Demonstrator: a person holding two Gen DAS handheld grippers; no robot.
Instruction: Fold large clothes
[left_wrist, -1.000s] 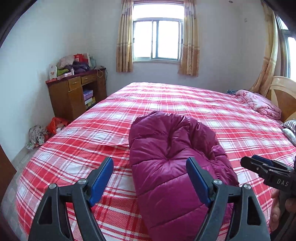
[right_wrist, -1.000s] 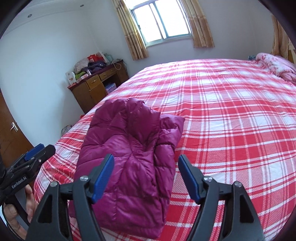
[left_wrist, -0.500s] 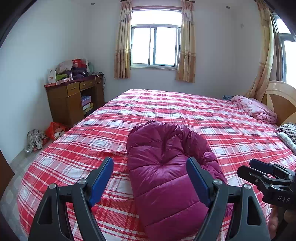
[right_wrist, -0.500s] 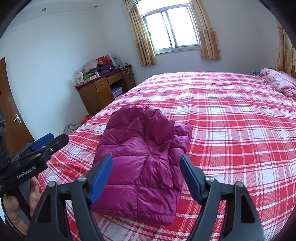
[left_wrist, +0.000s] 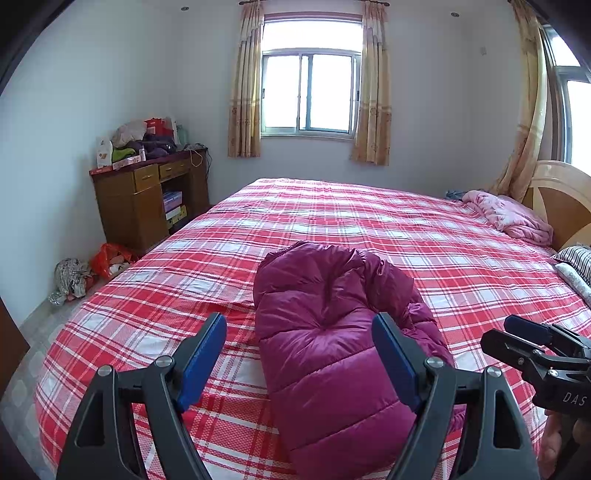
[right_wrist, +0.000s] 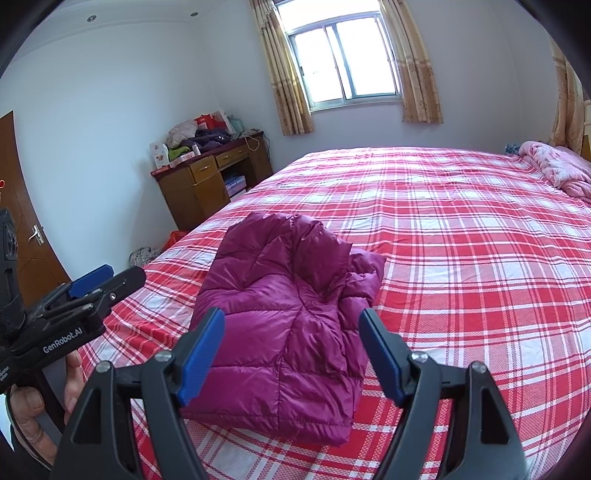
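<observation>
Both tongs, left tongs (left_wrist: 299, 350) and right tongs (right_wrist: 291, 347), have drawn back, jaws apart and empty, leaving the folded jacket (right_wrist: 288, 325) resting finished on the bed (right_wrist: 461, 258).

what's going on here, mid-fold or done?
Looks done, or between steps. A person holds two grippers above the bed. The magenta puffer jacket lies folded into a compact bundle on the red plaid cover. The left gripper and right gripper are both open and empty, neither touching the jacket.

Both wrist views above the bed's (left_wrist: 332, 221) foot, facing the window (right_wrist: 343, 62), sharing the jacket (left_wrist: 332, 332)
</observation>
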